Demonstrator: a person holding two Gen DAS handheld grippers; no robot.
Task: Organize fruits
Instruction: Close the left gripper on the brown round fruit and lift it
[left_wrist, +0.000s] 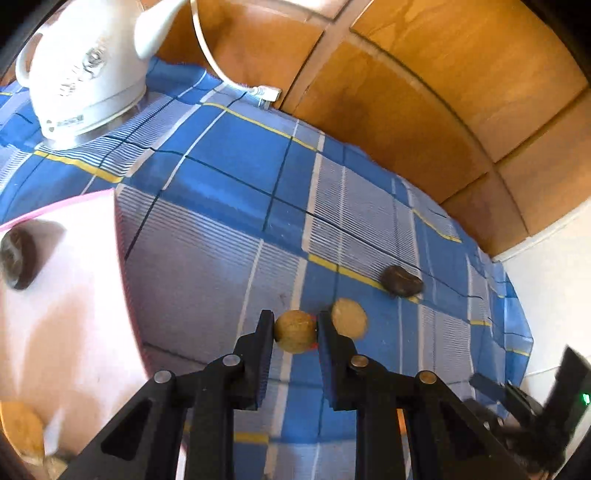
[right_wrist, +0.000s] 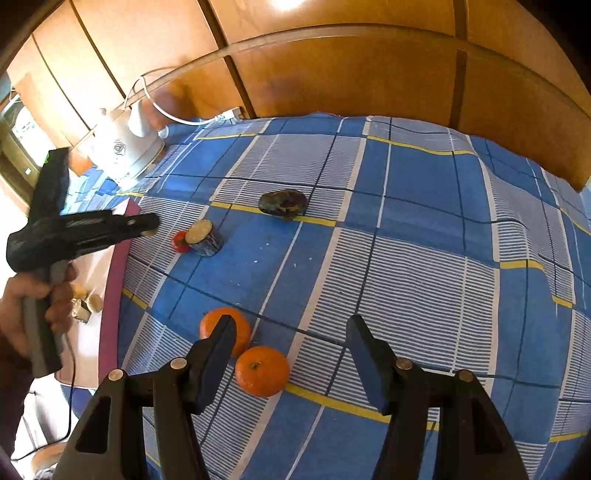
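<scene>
My left gripper (left_wrist: 295, 334) is shut on a small tan round fruit (left_wrist: 295, 331), held above the blue checked cloth (left_wrist: 229, 177). A second tan piece (left_wrist: 349, 318) lies just right of its right finger, and a dark brown fruit (left_wrist: 402, 281) lies beyond. A pink-edged white board (left_wrist: 74, 280) at the left carries a dark fruit (left_wrist: 18, 256). My right gripper (right_wrist: 291, 339) is open and empty over two oranges (right_wrist: 262, 376) (right_wrist: 226, 329); the nearer one sits between its fingers. The left gripper (right_wrist: 147, 227) shows at the left, near a cut cylinder piece (right_wrist: 204, 237) and a red bit (right_wrist: 180, 242).
A white electric kettle (left_wrist: 83, 70) stands at the back of the cloth, its cord (left_wrist: 207, 48) running to a plug by the wooden cabinet wall (left_wrist: 424, 92). Several small pieces (right_wrist: 85, 301) lie on the board. The cloth drops away at the right edge.
</scene>
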